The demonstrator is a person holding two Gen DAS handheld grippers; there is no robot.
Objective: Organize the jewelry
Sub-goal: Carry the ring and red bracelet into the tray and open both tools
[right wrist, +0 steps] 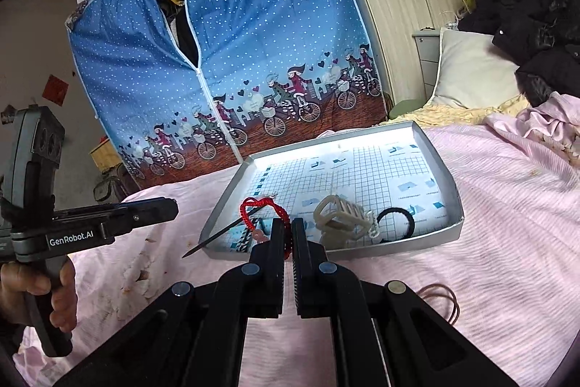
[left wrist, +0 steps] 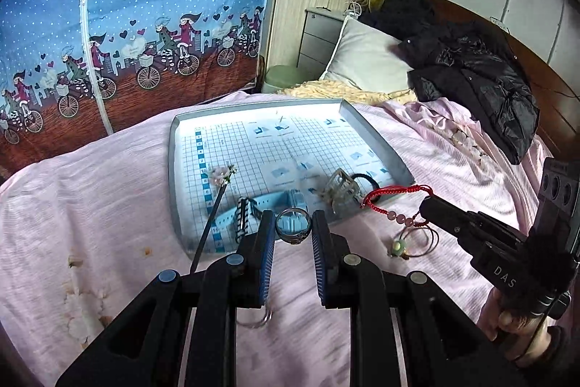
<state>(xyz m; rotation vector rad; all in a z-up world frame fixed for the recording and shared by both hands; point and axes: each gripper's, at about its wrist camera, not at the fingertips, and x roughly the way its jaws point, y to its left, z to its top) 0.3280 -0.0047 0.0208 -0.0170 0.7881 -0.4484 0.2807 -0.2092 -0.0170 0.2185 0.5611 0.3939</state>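
Jewelry half sorted on a pink bedspread (left wrist: 108, 205)

Tray (left wrist: 174, 169) already holds a flower hairpin (left wrist: 221, 175), claw clip (left wrist: 340, 189) and black hair tie (left wrist: 366, 178), crowding its near edge. Left gripper (left wrist: 293, 223) pinches a silver ring (left wrist: 293, 223) right over that rim; right gripper (right wrist: 288, 234) clamps the red beaded bracelet (right wrist: 264, 209), loop dangling above the tray.

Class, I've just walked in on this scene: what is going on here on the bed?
A person is sorting jewelry into a grey tray on a pink-sheeted bed, with tongs in each hand. The left tongs grip a silver ring near the tray's front edge. The right tongs hold a red cord bracelet with pink beads. A hair stick, a claw clip and a black hair tie already lie in the tray.
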